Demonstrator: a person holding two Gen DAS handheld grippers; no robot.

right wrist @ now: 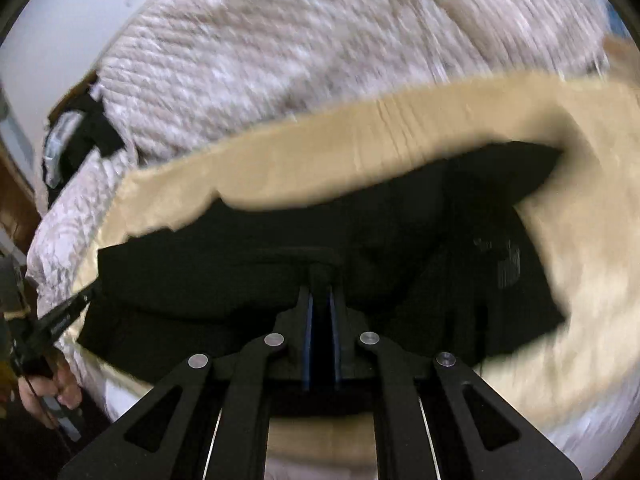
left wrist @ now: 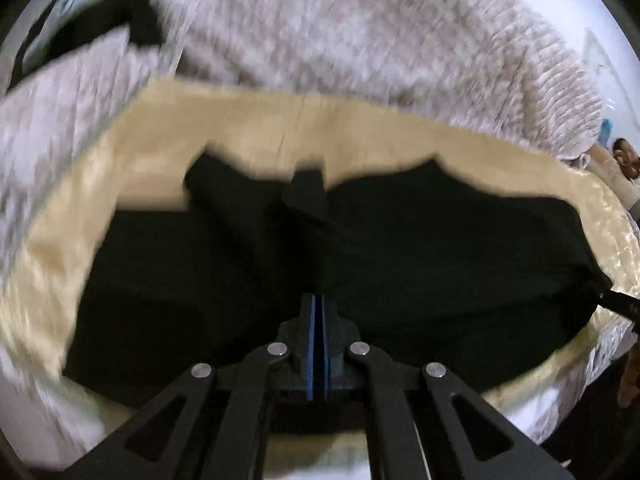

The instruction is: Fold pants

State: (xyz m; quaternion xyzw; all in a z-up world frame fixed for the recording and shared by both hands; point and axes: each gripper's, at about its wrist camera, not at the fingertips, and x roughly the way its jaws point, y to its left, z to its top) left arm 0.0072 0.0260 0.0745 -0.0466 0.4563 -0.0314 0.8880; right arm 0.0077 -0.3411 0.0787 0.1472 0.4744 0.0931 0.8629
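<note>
The black pants [left wrist: 420, 264] lie spread on a tan sheet [left wrist: 248, 128] on a bed. My left gripper [left wrist: 319, 300] is shut, its blue pads pressed together over the near edge of the pants; whether cloth is pinched between them is hidden. In the right wrist view the pants [right wrist: 224, 280] show partly folded, with a doubled layer at the right. My right gripper [right wrist: 320, 292] is shut on a fold of the pants' near edge. The left gripper's finger tip [right wrist: 60, 320] shows at the pants' left corner. Both views are motion-blurred.
A thick white ribbed blanket [left wrist: 360, 28] is bunched behind the sheet, also shown in the right wrist view [right wrist: 280, 40]. A dark bag or strap [right wrist: 80, 136] lies at the far left. A hand [right wrist: 52, 392] holds the left gripper.
</note>
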